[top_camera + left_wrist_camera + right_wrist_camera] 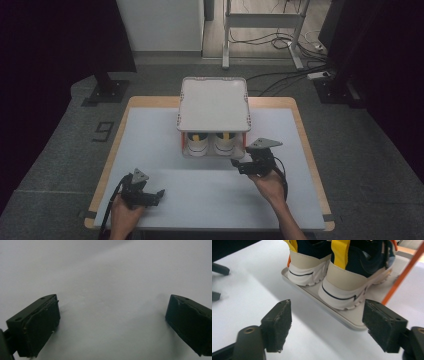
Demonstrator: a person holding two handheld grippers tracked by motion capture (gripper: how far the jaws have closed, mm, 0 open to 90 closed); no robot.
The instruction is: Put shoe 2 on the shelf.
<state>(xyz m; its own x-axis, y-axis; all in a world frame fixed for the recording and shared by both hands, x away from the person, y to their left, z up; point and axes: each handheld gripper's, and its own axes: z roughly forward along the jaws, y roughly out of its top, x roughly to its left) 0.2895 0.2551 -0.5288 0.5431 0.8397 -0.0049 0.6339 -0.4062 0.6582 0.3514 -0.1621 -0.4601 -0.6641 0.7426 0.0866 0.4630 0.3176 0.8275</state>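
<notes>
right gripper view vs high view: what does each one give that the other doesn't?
Right gripper view: the shoes' heels close up, with yellow pull tabs, dark uppers and an orange rack post, and the right claw open with nothing between its pads.

High view: the rack's flat top shelf, the left claw, both hands.

Both: shoes on the rack's bottom tray, white table.

Looks like a lab / recording setup, not a home. Dark curtains (45,60) both sides, grey carpet floor (65,150), light-stand bases (107,92) bolted on plates, cables + power strip (320,75) on floor, metal frame legs (262,30) at back. White mat (210,195) over wooden table (295,107), number marker (103,131) taped on floor.
</notes>
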